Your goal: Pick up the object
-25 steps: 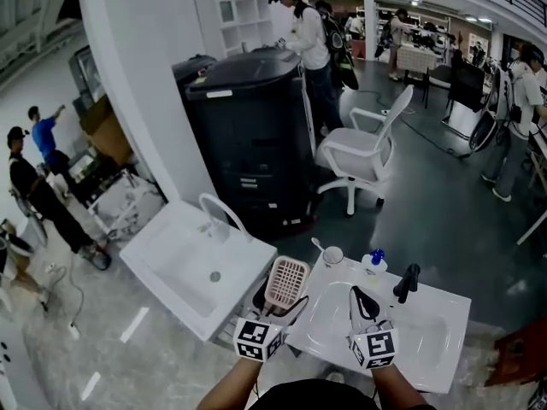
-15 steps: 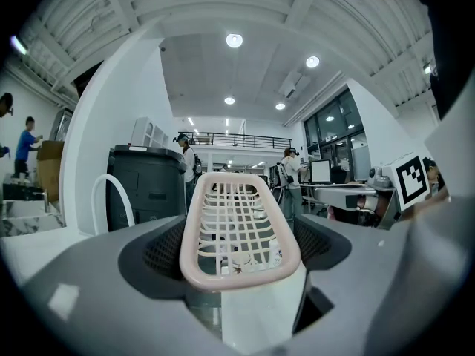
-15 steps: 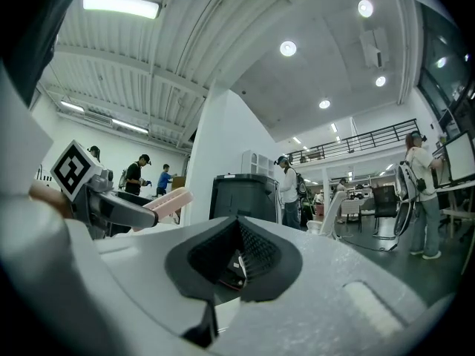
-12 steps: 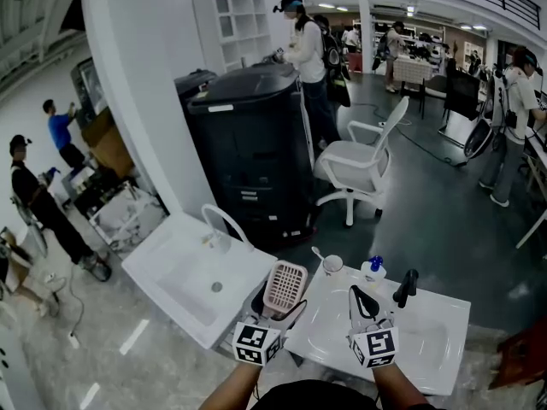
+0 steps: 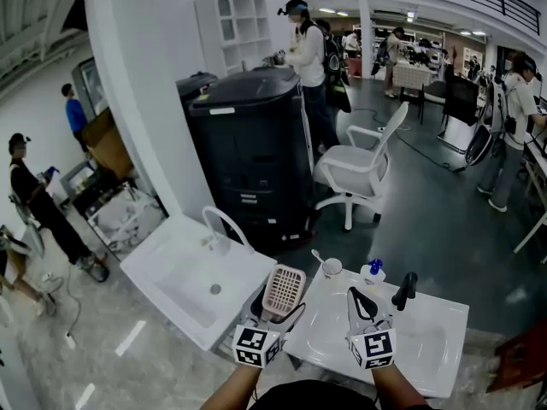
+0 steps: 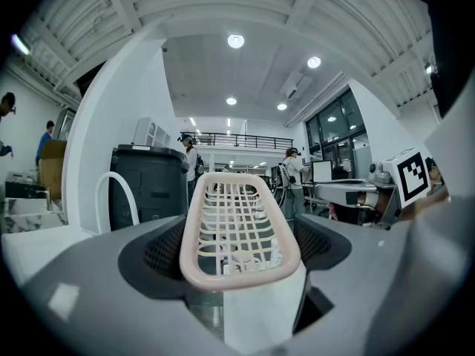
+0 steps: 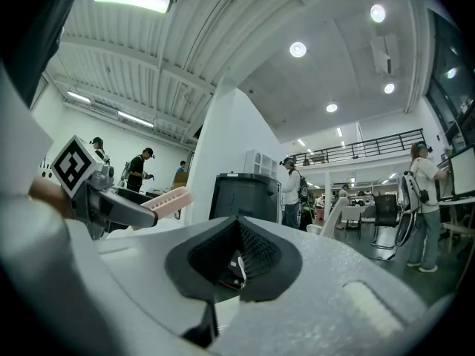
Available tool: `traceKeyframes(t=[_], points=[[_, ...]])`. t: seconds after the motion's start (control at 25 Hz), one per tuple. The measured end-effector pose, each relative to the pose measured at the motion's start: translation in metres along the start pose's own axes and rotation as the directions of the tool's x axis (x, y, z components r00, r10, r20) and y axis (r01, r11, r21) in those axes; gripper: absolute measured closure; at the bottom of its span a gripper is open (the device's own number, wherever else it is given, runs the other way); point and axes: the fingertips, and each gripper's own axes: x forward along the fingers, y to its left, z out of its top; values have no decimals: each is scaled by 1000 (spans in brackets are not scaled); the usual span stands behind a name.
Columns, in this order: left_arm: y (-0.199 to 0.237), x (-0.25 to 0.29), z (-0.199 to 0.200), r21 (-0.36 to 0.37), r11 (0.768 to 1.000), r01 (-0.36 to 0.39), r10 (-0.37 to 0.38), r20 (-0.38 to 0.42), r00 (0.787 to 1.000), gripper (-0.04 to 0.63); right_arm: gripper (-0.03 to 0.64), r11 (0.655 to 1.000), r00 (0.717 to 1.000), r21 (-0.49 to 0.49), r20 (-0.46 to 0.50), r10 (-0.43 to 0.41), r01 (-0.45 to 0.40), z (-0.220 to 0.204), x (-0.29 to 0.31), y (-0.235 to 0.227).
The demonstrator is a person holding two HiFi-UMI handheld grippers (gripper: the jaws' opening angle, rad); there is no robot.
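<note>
A pale pink slotted basket [image 5: 285,290] stands up between the jaws of my left gripper [image 5: 272,304], which is shut on its lower end above the left edge of a white sink [image 5: 436,348]. In the left gripper view the basket [image 6: 239,232] fills the gap between both pads, its open face tilted up. My right gripper [image 5: 363,304] hangs over the sink's basin, its jaws shut with tips together and nothing held. In the right gripper view the jaws [image 7: 237,225] meet in a point, and the basket [image 7: 169,199] shows at the left.
On the sink's back rim stand a black faucet [image 5: 402,289], a blue-capped bottle [image 5: 372,271] and a cup with a spoon [image 5: 332,267]. A second white sink [image 5: 192,272] lies to the left. A black cabinet [image 5: 248,143] and a white chair [image 5: 363,156] stand beyond. Several people are around.
Both grippers keep their pose, the basket still in the left jaws, slightly lower in the head view. A person at the far left has walked on.
</note>
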Motion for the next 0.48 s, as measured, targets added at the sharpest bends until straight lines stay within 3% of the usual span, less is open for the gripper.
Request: traceKeyframes(t=[0.48], points=[[-2, 4, -6, 26, 1000, -16, 16, -7, 1000, 123, 615, 1000, 1000, 4, -6, 0, 0, -2, 1, -6]])
